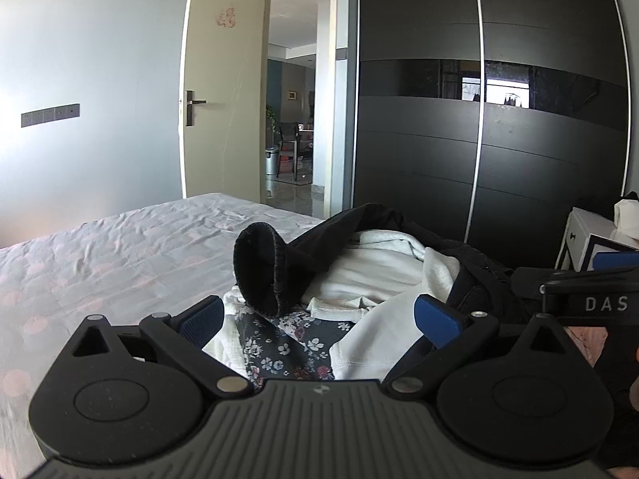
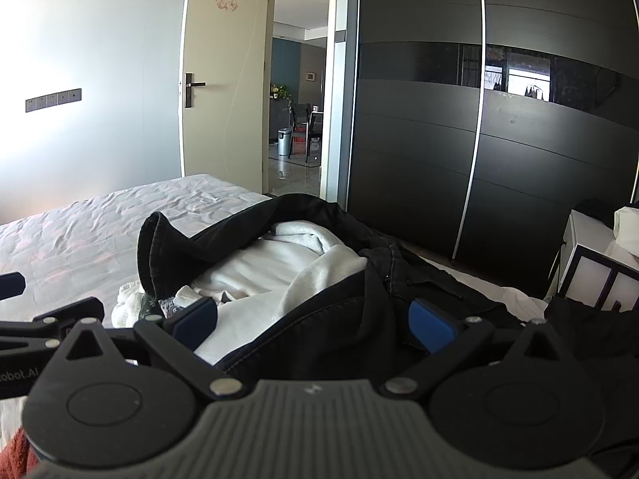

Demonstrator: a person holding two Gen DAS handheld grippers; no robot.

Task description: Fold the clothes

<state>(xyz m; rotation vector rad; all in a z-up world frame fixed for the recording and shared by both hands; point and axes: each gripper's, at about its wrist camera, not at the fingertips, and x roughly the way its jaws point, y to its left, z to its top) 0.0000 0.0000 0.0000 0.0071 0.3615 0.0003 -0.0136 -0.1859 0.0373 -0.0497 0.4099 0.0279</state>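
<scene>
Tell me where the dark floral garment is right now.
In the left wrist view the floral garment lies low in the pile on the bed, between the open left gripper fingers, under the white sweatshirt.

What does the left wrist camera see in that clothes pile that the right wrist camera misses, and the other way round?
Only the left wrist view shows the dark floral garment clearly, lying under the pile's near edge. Only the right wrist view shows a rust-red fabric at its lower left corner. Both show the black trousers draped over the white sweatshirt on the bed, the open door, the dark wardrobe, and open jaws holding nothing.
</scene>
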